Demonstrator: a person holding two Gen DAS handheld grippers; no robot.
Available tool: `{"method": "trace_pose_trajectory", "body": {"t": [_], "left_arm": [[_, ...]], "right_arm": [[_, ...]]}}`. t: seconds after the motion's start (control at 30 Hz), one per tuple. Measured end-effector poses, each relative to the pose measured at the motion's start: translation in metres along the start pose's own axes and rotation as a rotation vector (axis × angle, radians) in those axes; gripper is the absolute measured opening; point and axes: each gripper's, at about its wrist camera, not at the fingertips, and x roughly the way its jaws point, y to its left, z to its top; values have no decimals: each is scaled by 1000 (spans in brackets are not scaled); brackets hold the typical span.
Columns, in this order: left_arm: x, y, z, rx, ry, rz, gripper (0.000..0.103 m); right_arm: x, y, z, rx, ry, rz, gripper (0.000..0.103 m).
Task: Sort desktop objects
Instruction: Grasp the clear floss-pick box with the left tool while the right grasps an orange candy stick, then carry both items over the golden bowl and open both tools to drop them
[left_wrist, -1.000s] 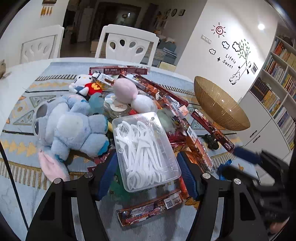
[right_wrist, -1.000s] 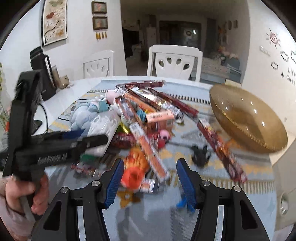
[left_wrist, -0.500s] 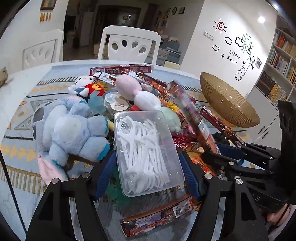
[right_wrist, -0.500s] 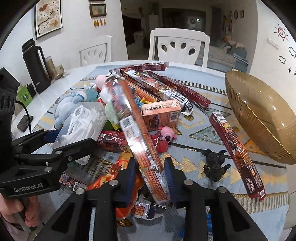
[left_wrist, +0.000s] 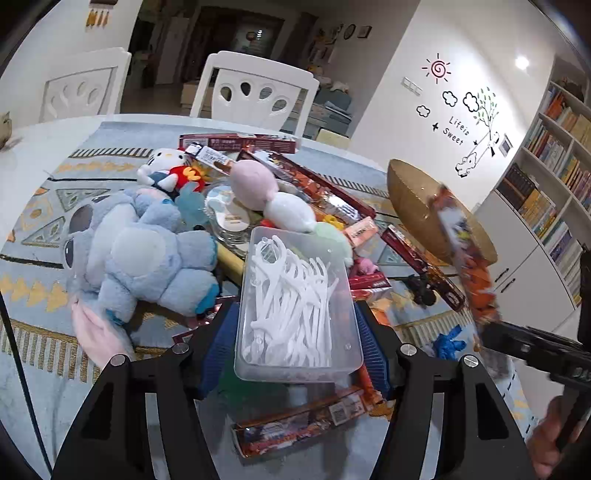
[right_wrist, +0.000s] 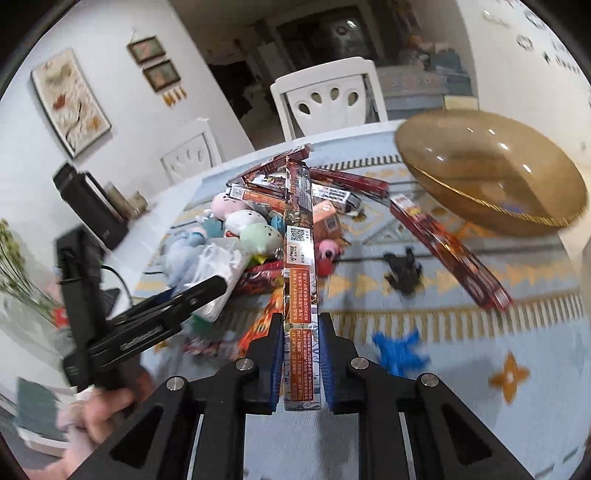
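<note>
Left wrist view
Left hand-held gripper: its blue pads stand either side of a clear plastic box; the jaws are closing, and I cannot tell if the pads press on the box walls.
Clear plastic box: full of white floss picks, lying on the pile of things at the near part of the bench.
Blue plush toy: just left of the box, on the patterned cloth.
Cat plush: beyond the blue plush, red and white.
Pink and white plush: beyond the box, touching its far end.
Snack packet: long and flat, lying crosswise near the camera, below the box.
Brown bowl: at the right, tilted, well apart from the box.
Long packet: blurred, raised in front of the bowl, its lower end in the right hand-held gripper.
White chair: behind the bench.

Right wrist view
Right hand-held gripper: narrow, both blue pads clamped on the long packet.
Long packet: stands edge-on, reaching away over the pile, clear of the bench.
Brown bowl: upper right, on the cloth.
Red packet: lies flat between the bowl and the held packet.
Dark figure: on the cloth, near the red packet.
Blue toy: blurred, just right of the right hand-held gripper.
Left hand-held gripper: at the left, at the clear plastic box; a hand holds its grip.
Black flask: at the far left of the bench.
</note>
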Motion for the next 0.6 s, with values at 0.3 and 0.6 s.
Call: {"method": "trace_pose_trajectory", "body": {"t": [0.3, 0.6], "left_arm": [[-6, -7, 0, 12, -20, -31, 60], [-29, -28, 19, 49, -52, -71, 60]], "right_arm": [[-52, -25, -3, 148, -32, 83, 17], [-90, -34, 16, 141, -145, 29, 17]]}}
